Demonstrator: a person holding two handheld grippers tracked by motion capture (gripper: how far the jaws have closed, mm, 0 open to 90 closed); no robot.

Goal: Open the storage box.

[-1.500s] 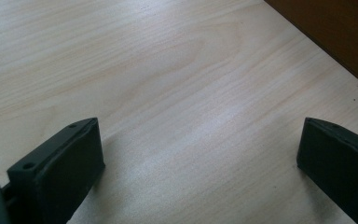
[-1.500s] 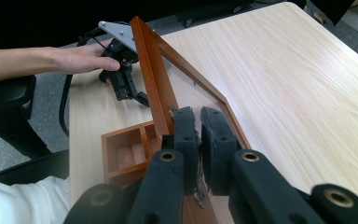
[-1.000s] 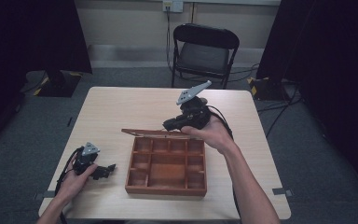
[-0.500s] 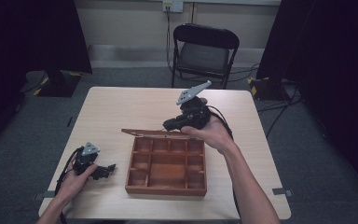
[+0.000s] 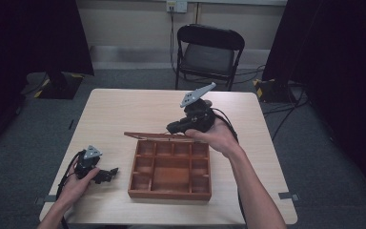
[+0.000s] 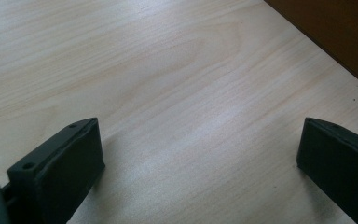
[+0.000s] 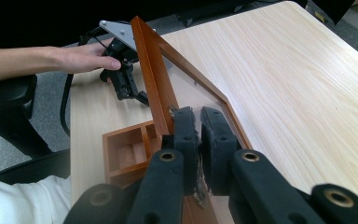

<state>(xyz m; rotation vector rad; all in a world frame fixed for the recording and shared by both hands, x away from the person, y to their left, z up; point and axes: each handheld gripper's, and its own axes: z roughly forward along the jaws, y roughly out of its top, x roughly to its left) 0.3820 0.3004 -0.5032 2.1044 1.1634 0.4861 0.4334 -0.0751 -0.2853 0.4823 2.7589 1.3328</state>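
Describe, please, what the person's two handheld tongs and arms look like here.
Both tongs, left and right, are black with blocky flat jaws, round screw holes, a grey three-cornered plate on top and a trailing black cable. The forearms are bare; a white sleeve shows in the right gripper view.

Between the earlier high-view pictures and this moment no change can be made out. The right hand-held gripper (image 5: 174, 127) grips the far edge of the glazed, brown-framed wooden lid (image 5: 158, 136) at the same raised angle over the brown wooden compartment box (image 5: 170, 193), and the left hand-held gripper (image 5: 112, 172) lies in the same spot on the pale wooden desk (image 5: 124, 109).
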